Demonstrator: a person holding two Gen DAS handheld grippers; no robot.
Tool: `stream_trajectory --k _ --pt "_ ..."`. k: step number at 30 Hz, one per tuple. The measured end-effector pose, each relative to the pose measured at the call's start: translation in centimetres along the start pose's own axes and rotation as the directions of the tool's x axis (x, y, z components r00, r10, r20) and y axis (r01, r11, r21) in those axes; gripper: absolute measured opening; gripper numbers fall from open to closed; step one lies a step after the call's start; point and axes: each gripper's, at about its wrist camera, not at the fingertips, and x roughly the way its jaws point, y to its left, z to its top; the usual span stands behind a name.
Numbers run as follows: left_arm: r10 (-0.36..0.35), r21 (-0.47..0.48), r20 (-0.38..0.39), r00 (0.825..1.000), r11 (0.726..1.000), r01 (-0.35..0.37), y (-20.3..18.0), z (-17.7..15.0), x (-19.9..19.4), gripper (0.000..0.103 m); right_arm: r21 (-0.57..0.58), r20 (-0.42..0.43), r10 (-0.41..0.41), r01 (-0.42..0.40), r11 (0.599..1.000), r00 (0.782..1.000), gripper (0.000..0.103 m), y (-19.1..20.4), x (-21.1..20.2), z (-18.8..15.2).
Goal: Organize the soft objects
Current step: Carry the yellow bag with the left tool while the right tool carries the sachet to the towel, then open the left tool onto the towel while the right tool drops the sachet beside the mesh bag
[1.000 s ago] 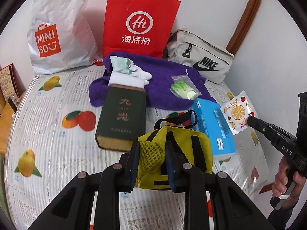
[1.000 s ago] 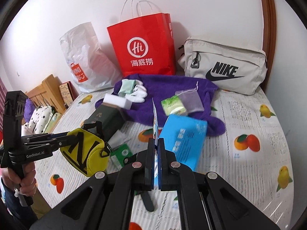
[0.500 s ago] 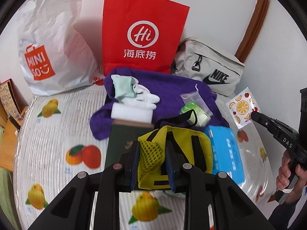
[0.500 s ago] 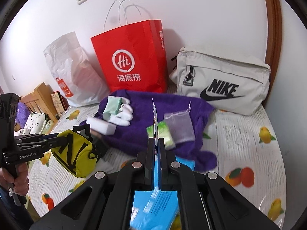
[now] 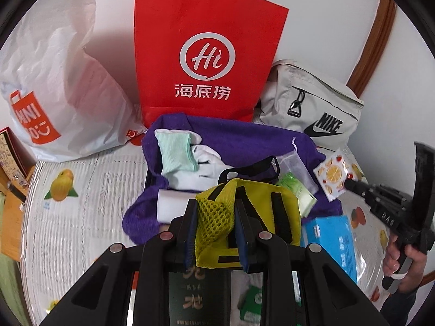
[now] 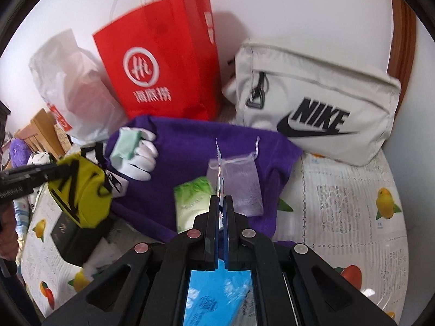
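I'm looking across at the towel: the paper bag is standing behind it, the plastic bag sitting to its left, the sling bag to its right, socks and a mesh pouch lying on it.

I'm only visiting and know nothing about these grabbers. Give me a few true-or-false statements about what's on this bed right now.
1. The left gripper holds a yellow pouch. True.
2. The right gripper is open and holds nothing. False: it is shut on a fruit-print packet.
3. The red paper bag lies flat. False: it stands upright against the wall.
4. The grey Nike bag sits beside the red paper bag. True.
5. The purple cloth hangs from a gripper. False: it lies on the bed.
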Motion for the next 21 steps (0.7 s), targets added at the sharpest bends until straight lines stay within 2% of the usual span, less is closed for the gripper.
stream_trajectory --k 6,12,15,17,19,21 --pt "0.002 -0.012 -0.015 1.000 1.000 -0.002 0.1 1.4 2.0 0.024 0.020 -0.066 0.009 -0.007 1.000 0.998 0.003 -1.2 2.7 -0.5" --pt "0.007 -0.023 -0.040 0.999 1.000 -0.008 -0.2 2.6 4.2 0.024 0.012 -0.102 -0.004 0.005 1.000 0.995 0.005 -1.8 3.6 -0.8" --pt "0.003 -0.025 -0.047 0.999 1.000 -0.004 -0.4 3.2 5.0 0.024 0.010 -0.103 0.010 -0.009 1.000 0.995 0.017 -1.9 3.4 -0.8" --pt "0.009 -0.028 -0.050 0.999 1.000 -0.010 -0.4 3.5 5.5 0.024 0.002 -0.098 -0.001 0.001 1.000 0.995 0.044 -1.9 3.2 -0.8" --pt "0.017 -0.028 -0.057 0.998 0.999 -0.019 -0.3 3.9 6.3 0.024 -0.010 -0.070 -0.029 0.028 1.000 0.997 0.050 -1.8 2.7 -0.8" --pt "0.029 -0.025 -0.062 0.998 0.999 -0.031 -0.2 4.2 6.9 0.024 -0.021 -0.059 -0.041 0.040 0.999 0.997 0.050 -1.7 2.4 -0.8"
